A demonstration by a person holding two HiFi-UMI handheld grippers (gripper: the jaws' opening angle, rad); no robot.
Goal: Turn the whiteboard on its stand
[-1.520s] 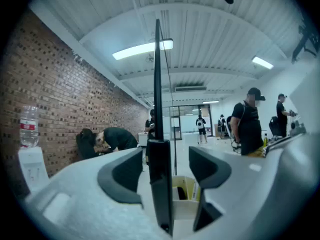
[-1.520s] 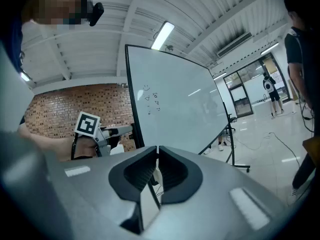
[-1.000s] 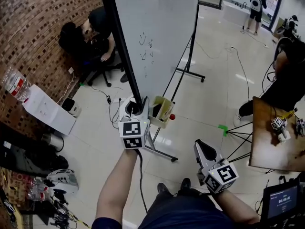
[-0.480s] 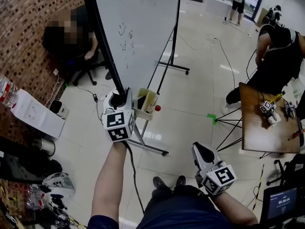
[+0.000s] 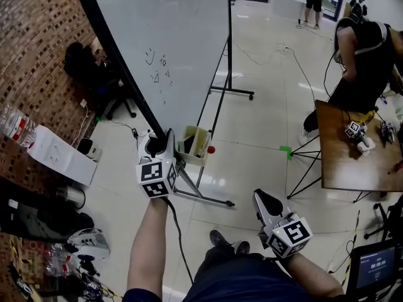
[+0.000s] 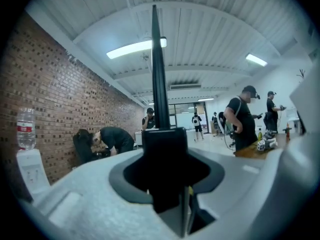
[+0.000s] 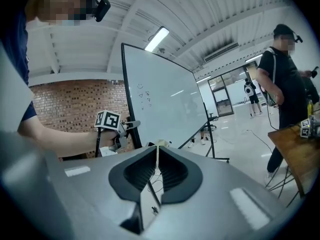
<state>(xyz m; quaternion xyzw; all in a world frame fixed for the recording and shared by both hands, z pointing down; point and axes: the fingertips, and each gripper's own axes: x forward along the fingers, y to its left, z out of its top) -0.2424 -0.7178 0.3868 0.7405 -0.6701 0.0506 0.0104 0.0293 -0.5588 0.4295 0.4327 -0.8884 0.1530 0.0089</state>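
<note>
Black whiteboard frame point(image 6: 159, 84) clamped in left tool point(image 5: 161, 142).

The upper part of the whiteboard point(image 5: 182, 30) is being cut off by the head view's top edge. Its drawn marks point(image 5: 156, 77) are being shown too small to read. The contents of the bin point(image 5: 192, 146) are being left unresolved. The wooden table point(image 5: 346, 159) is being clipped at the right edge.

One whiteboard point(image 5: 170, 43), two grippers point(image 5: 165, 138) point(image 5: 260, 197), one wooden table point(image 5: 343, 165)
</note>
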